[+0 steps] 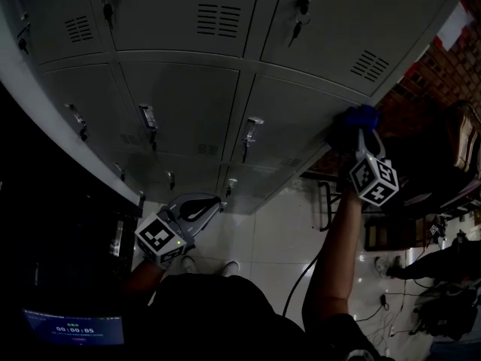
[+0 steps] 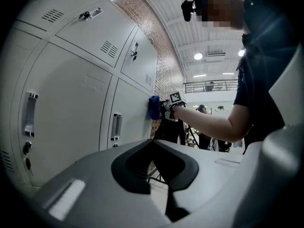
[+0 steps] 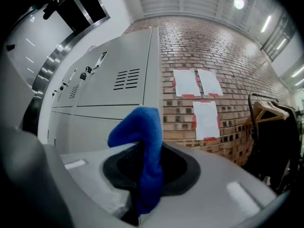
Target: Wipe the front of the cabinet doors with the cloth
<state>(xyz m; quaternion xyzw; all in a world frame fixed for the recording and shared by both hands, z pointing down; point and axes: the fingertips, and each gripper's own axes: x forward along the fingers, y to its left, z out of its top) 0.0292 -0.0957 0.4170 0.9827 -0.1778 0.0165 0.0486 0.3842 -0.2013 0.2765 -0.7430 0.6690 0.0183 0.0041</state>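
Cloth [image 1: 353,119], pinched in our right gripper [image 1: 362,138], meets the door [image 1: 293,119] at two o'clock; left gripper [image 2: 156,167] closed, empty; next, probably sweep toward nine.

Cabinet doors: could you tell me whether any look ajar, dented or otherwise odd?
Nothing stands out: the doors sit shut and flush, no dents showing. The right gripper holds the cloth at the rightmost door.

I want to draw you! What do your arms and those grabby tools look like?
The left tool and the right tool are grey with dark inner pads. Each carries a white cube with black square markers. A dark cable hangs near the right arm. The top is dark and short-sleeved.
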